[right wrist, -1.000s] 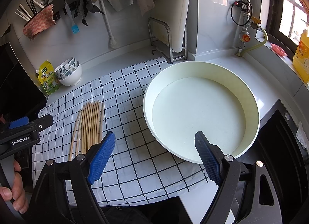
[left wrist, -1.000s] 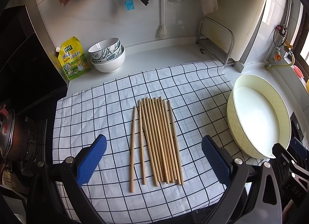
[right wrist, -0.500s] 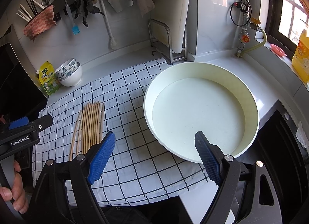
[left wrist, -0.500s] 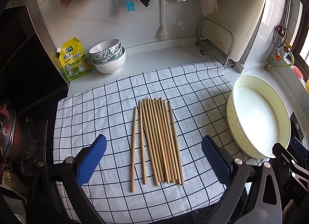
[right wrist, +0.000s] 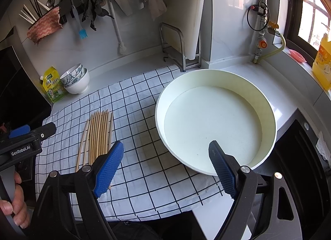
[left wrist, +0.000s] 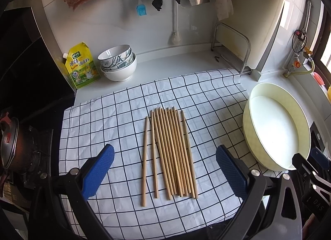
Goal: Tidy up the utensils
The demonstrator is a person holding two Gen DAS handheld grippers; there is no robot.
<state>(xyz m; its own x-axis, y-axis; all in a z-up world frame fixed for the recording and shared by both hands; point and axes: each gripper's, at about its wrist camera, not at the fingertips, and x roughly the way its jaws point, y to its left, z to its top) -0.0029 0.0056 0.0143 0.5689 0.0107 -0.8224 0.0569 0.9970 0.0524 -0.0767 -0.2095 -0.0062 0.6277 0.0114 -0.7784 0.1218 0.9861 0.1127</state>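
Left wrist view above chopsticks (left wrist: 169,153), right wrist view above basin (right wrist: 215,120), both sharing checked cloth (left wrist: 115,115)

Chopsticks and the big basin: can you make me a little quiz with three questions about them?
1. True or false: the chopsticks lie inside the cream basin.
2. What do the chopsticks rest on? A) checked cloth B) stacked bowls C) stove
3. Fill in: both the left tool and the right tool are ____ and hold nothing.

Key: 1 false; 2 A; 3 open.
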